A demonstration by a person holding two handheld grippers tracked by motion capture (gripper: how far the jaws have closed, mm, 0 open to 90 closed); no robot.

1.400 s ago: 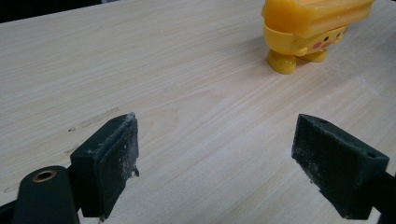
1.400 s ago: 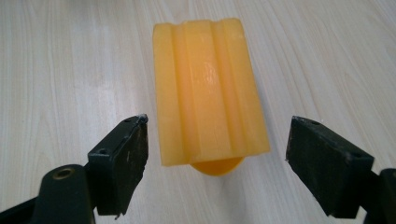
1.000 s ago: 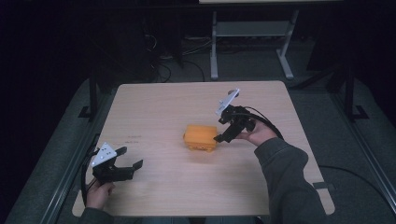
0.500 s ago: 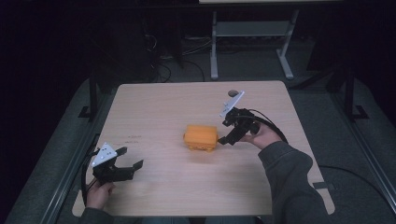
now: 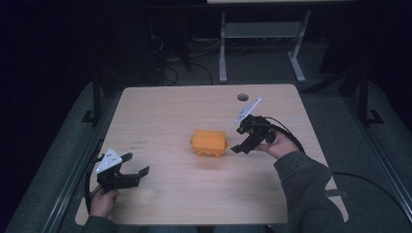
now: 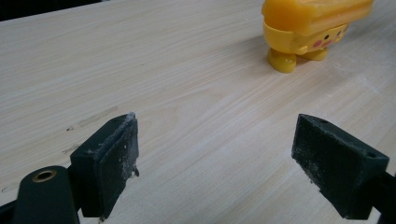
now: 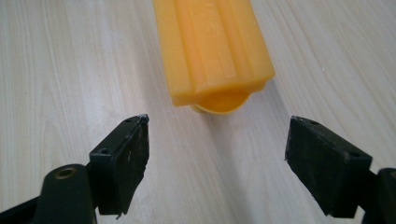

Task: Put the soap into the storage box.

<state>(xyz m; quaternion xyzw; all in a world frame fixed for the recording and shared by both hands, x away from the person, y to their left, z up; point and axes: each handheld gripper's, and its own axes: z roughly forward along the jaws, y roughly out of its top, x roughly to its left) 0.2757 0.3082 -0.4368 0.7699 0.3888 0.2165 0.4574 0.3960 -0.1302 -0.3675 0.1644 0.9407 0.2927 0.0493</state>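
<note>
A: We see the yellow toy box (image 5: 209,142) standing mid-table (image 5: 160,107), with our right gripper (image 5: 244,138) just to its right, claw spread apart and clear of it.

B: And our left gripper (image 5: 130,166) sits well away at the near left corner, claw apart too, holding nothing.

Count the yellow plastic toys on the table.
1. The yellow plastic box-shaped toy with a cartoon face stands mid-table on the light wooden table, just ahead of the open right gripper. None seems hidden.
</note>
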